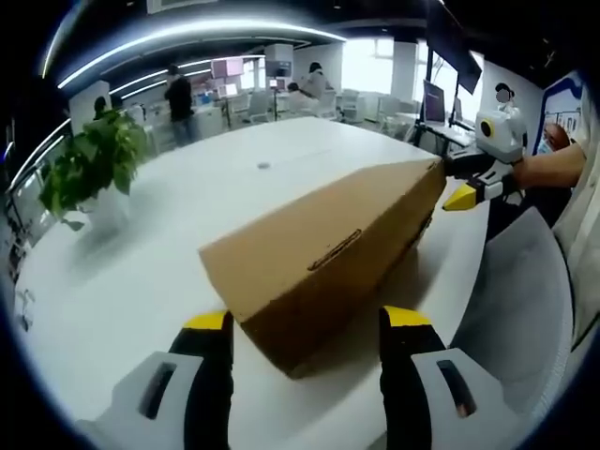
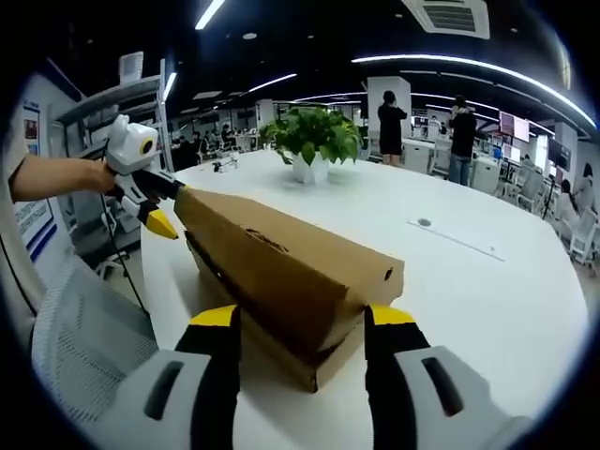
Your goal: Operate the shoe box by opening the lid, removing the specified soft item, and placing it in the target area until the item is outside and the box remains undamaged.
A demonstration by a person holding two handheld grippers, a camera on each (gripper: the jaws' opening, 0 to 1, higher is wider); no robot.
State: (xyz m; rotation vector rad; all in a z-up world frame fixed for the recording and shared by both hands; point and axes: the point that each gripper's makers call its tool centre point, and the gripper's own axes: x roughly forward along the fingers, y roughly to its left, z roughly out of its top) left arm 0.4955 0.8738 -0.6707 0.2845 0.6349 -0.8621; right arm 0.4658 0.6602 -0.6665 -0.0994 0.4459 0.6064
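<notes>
A brown cardboard shoe box [image 1: 328, 248] lies on the white table [image 1: 178, 216], with its lid on. My left gripper [image 1: 307, 319] stands open, its yellow-tipped jaws on either side of the box's near corner. My right gripper [image 1: 466, 192], held by a hand, sits at the far end. In the right gripper view the box [image 2: 281, 262] runs away from me, and its lid looks slightly raised above the base along the left side. My right gripper [image 2: 305, 314] is open around the near end, and the left gripper [image 2: 157, 217] meets the far corner. What is inside the box is hidden.
A potted green plant [image 1: 94, 164] [image 2: 314, 136] stands on the table beyond the box. A grey mesh chair [image 1: 525, 300] [image 2: 84, 347] sits at the table's edge beside the box. Desks and several people fill the office behind.
</notes>
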